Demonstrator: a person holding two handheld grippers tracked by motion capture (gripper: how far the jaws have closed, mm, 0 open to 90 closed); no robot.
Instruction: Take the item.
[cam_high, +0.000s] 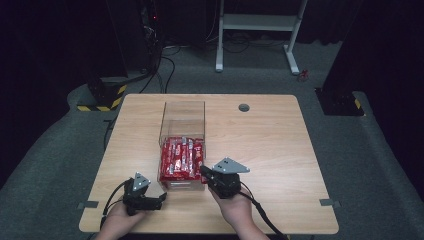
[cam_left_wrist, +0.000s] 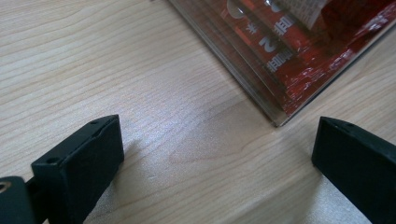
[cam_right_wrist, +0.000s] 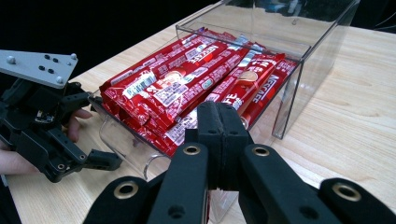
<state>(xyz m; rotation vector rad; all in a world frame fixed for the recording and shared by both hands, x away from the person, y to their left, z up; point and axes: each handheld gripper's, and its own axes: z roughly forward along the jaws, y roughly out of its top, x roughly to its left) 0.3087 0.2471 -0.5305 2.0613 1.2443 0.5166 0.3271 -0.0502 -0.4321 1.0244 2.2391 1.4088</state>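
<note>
A clear plastic box (cam_high: 184, 116) stands on the wooden table (cam_high: 270, 150), and its clear drawer (cam_high: 165, 181) is pulled out toward me. Red snack packets (cam_high: 182, 157) fill the drawer. My left gripper (cam_high: 161, 197) lies by the drawer's front left corner, jaws wide apart. In the left gripper view that corner (cam_left_wrist: 275, 112) lies just ahead of the open left gripper (cam_left_wrist: 219, 140), and red packets (cam_left_wrist: 299, 51) show through the wall. My right gripper (cam_high: 204, 172) sits at the drawer's front right corner. The right gripper (cam_right_wrist: 223, 123) is shut, pads pressed together, in front of the red packets (cam_right_wrist: 187, 84).
A round cable hole (cam_high: 244, 107) sits at the table's far side. The left gripper (cam_right_wrist: 100, 130) with its grey plate and a hand shows at the left of the right gripper view. White desk legs (cam_high: 260, 22) and a black-yellow striped base (cam_high: 102, 97) stand on the floor behind.
</note>
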